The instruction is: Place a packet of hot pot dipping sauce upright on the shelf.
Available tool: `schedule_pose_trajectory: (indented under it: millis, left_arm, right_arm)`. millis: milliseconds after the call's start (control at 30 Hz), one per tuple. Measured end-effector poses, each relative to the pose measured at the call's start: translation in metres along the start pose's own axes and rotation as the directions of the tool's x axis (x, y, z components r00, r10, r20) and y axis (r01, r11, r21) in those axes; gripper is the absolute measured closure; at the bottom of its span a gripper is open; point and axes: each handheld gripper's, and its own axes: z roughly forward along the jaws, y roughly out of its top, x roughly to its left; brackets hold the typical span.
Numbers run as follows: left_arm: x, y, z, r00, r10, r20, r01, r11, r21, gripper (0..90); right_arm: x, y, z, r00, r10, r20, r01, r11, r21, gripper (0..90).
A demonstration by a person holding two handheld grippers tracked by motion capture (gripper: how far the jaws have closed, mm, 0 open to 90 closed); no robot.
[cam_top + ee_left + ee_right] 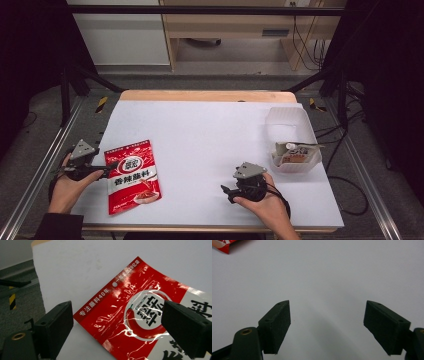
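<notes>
High view: I'm holding my left gripper (107, 165) low at the table's (210, 135) near-left edge, forearm coming in from the bottom corner, jaws pointing right at the pouch (133, 176). Left gripper view: jaws are standing wide apart, straddling the pouch's (140, 315) top-left corner, one jaw over the bare sheet, the other over the print; pads aren't pressing on anything. Pouch is lying flat, near-left on the white sheet: glossy red, white Chinese lettering, round white logo with a chilli, hang hole at the top edge, film wrinkled and glaring. I'm resting my right gripper (226, 190) near the front edge, well apart from the pouch, jaws pointing left. Right gripper view: jaws are gaping, nothing between them, just white sheet; a pouch (223, 245) corner is showing top-left.
</notes>
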Motion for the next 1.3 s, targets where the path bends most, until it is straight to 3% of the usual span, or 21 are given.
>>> schedule_pose_trajectory:
  millis: [233,367,533,600,833,1300]
  left_arm:
    - [0.015,-0.006,0.02,0.9997,-0.016,0.02,0.015,0.9979,0.063,11.8]
    - [0.022,-0.008,0.028,0.9992,-0.031,0.028,0.029,0.9971,0.07,12.1]
    - [0.025,-0.005,0.035,0.9978,-0.036,0.056,0.031,0.9965,0.078,13.4]
    - [0.026,-0.005,0.037,0.9985,-0.021,0.051,0.016,0.9958,0.09,13.3]
    - [0.028,-0.006,0.041,0.9962,-0.037,0.079,0.028,0.9938,0.108,14.3]
    - [0.021,-0.005,0.027,0.9903,-0.035,0.134,0.024,0.9959,0.088,25.1]
  right_arm:
    - [0.001,0.0,0.003,1.0,-0.006,0.0,0.006,1.0,0.016,21.7]
    - [0.003,-0.001,0.005,0.9999,-0.012,-0.002,0.012,1.0,0.027,21.7]
    - [0.003,0.0,0.005,0.9999,-0.012,-0.004,0.012,1.0,0.029,21.7]
    - [0.003,0.0,0.005,0.9999,-0.013,-0.005,0.013,0.999,0.029,21.7]
    - [0.003,-0.001,0.005,0.9998,-0.014,-0.011,0.014,0.999,0.029,21.6]
    - [0.002,-0.001,0.004,0.9998,-0.017,-0.006,0.017,0.999,0.031,21.5]
